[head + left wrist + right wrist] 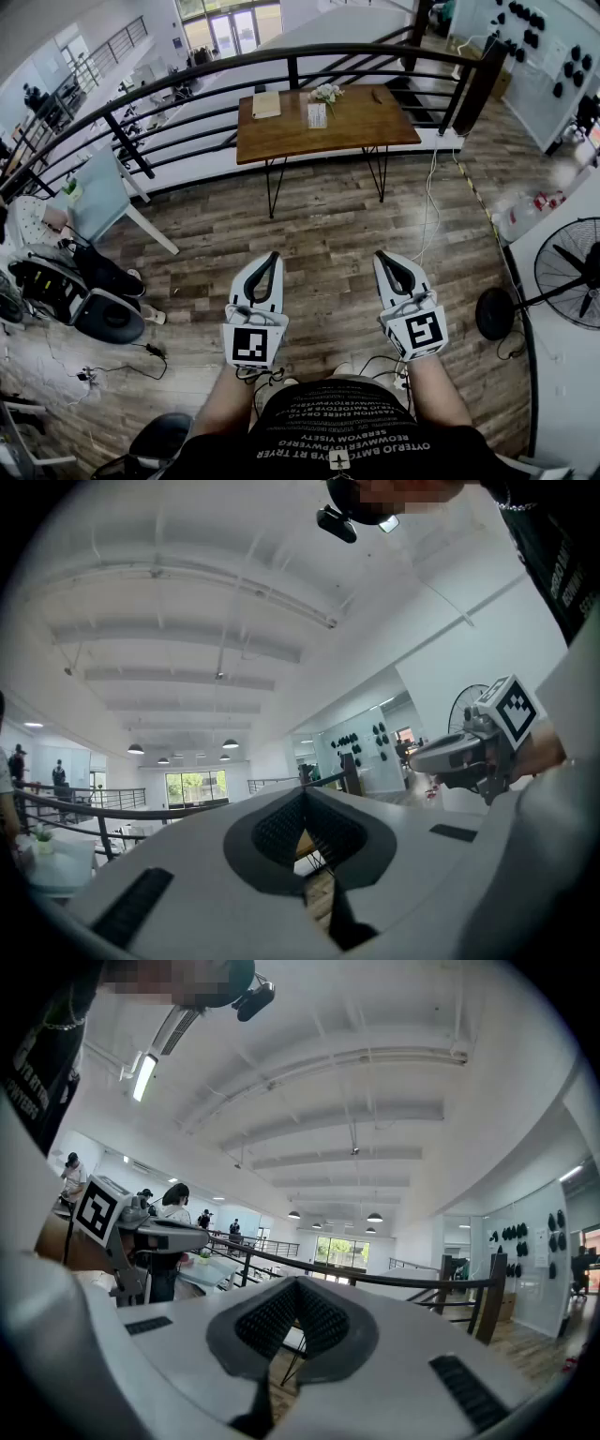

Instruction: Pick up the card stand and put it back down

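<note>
The card stand (317,115), a small white upright card, sits on the wooden table (366,127) far ahead, beside a small bunch of flowers (327,92). Both grippers hover level over the wood floor, close to my body and well short of the table. My left gripper (274,255) has its jaws together with nothing between them, and in its own view the tips (305,795) meet. My right gripper (380,254) is likewise shut and empty, its tips (297,1282) touching. Each gripper shows in the other's view, the right gripper (441,754) and the left gripper (178,1232).
A black railing (309,54) runs behind the table. A tan notebook (266,104) lies on the table's left part. A standing fan (572,272) and a white counter are at the right. Bags and a chair (66,281) crowd the left, with cables (122,370) on the floor.
</note>
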{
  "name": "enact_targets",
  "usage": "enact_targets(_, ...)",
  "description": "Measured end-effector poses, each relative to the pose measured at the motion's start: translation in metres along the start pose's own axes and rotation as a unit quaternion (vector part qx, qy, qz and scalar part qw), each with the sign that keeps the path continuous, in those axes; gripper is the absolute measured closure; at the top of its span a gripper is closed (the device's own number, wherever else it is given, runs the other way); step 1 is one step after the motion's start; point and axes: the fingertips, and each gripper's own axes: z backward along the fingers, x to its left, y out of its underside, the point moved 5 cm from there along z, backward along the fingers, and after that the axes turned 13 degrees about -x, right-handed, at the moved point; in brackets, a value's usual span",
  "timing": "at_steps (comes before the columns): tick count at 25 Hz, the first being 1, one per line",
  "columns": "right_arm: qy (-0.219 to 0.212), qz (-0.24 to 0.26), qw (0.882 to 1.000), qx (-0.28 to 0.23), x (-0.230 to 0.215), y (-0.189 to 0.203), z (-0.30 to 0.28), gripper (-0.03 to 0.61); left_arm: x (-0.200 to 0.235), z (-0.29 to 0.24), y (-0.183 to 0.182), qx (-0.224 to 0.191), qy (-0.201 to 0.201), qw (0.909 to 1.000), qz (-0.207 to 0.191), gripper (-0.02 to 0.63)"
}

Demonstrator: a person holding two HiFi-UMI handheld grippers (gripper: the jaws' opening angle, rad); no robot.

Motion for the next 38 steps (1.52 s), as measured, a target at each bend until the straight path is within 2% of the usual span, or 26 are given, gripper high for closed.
enact_targets(3, -0.008, -0.003, 1.0, -0.002, -0.005, 0.007, 0.002, 0.568, -0.005, -0.002, 0.01, 0.011, -0.014, 0.9998, -0.006, 0.591)
enact_targets(7, -0.014, -0.022, 1.0, -0.007, -0.017, 0.015, 0.002, 0.568, -0.009, -0.008, 0.03, 0.002, -0.027, 0.9996, 0.001, 0.591)
enact_targets(12, -0.019, -0.038, 0.999, 0.002, -0.033, 0.029, 0.003, 0.566, -0.017, -0.009, 0.068, -0.037, -0.057, 0.9976, 0.008, 0.591)
enact_targets(16, -0.029, -0.049, 0.998, 0.014, -0.042, 0.043, 0.007, 0.567, -0.028, -0.017, 0.068, -0.06, -0.068, 0.9955, 0.027, 0.591)
enact_targets(18, -0.035, -0.05, 0.998, 0.016, -0.046, 0.047, 0.008, 0.568, -0.035, -0.027, 0.062, -0.04, -0.055, 0.9972, 0.032, 0.591)
enact_targets(21, -0.039, -0.048, 0.998, 0.016, -0.054, 0.047, 0.011, 0.566, -0.046, -0.041, 0.056, 0.016, -0.029, 0.999, 0.031, 0.591)
enact_targets(23, -0.042, -0.044, 0.998, 0.014, -0.06, 0.047, 0.012, 0.567, -0.048, -0.043, 0.051, 0.035, -0.033, 0.9985, 0.025, 0.591)
enact_targets(31, -0.057, -0.037, 0.998, 0.007, -0.068, 0.049, 0.004, 0.566, -0.045, -0.042, 0.036, 0.032, -0.049, 0.9983, 0.001, 0.591)
enact_targets(38, -0.052, -0.049, 0.997, 0.015, -0.068, 0.066, -0.011, 0.557, -0.033, -0.042, 0.059, 0.066, -0.037, 0.9971, 0.003, 0.59)
